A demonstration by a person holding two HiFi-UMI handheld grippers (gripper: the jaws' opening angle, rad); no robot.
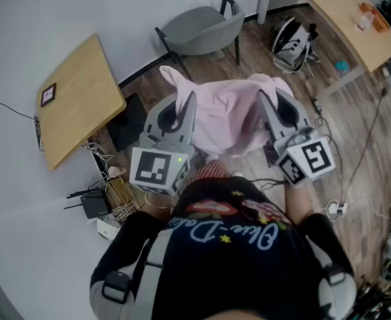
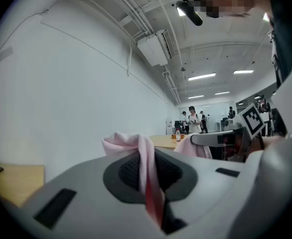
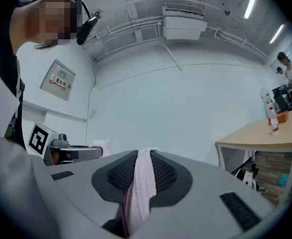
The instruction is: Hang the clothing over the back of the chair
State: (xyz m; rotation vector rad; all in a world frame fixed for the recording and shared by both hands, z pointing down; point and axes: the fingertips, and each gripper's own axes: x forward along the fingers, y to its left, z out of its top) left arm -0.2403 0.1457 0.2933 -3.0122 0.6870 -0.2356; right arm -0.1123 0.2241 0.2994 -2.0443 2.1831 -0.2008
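Your left gripper point(image 1: 187, 105) and right gripper point(image 1: 265, 105) are each clamped on a top edge of the pink garment point(image 1: 225, 122), which is spread between them. Judged light, soft and limp; corner grips suit it. Grey chair point(image 1: 202, 29) stands beyond.

You're standing in an open-plan office. Light wooden desks point(image 1: 75, 99) line a white wall point(image 1: 49, 19), and a grey chair point(image 1: 202, 29) sits on wood-look flooring point(image 1: 355, 132). Cables point(image 1: 109, 199) tangle beside one desk. Overhead hang strip lights point(image 2: 203, 76), pipes point(image 2: 131, 9) and an air conditioner point(image 2: 153, 49), and people point(image 2: 192, 118) stand in the distance.
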